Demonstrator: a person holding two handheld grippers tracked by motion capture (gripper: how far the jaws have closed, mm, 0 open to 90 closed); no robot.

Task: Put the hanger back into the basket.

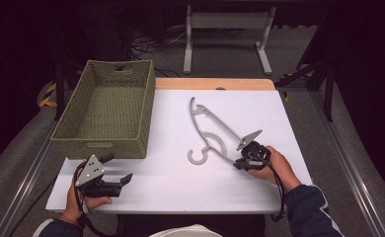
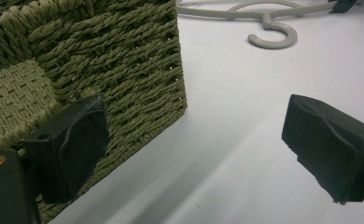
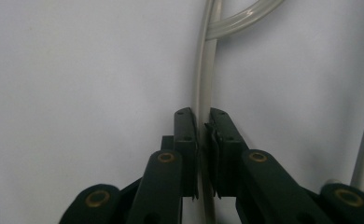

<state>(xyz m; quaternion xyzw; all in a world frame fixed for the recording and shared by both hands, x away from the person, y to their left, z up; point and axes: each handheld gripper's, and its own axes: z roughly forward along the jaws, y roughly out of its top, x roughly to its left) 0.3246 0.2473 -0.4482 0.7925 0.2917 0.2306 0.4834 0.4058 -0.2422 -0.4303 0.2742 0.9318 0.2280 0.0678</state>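
The right gripper is clenched on a thin bar of the grey plastic clothes hanger, its two black jaws pressed flat against either side of the bar. In the high view that grip sits at the hanger's near-right end, close to the person's right hand. From there the hanger's long axis runs diagonally away across the white table, up and to the left, with its hook curling toward the person near the middle. It lies flat, well apart from the woven green basket standing at the table's far-left corner.

The left gripper rests low near the front-left table edge with its jaws spread and nothing between them; in its own view the basket's near corner stands just beside the left pad and the hanger's hook lies farther off.

The basket lies to the left of the held end, so any carry would probably sweep the long free end leftward first; the right hand has the hanger, the left is nearer the basket
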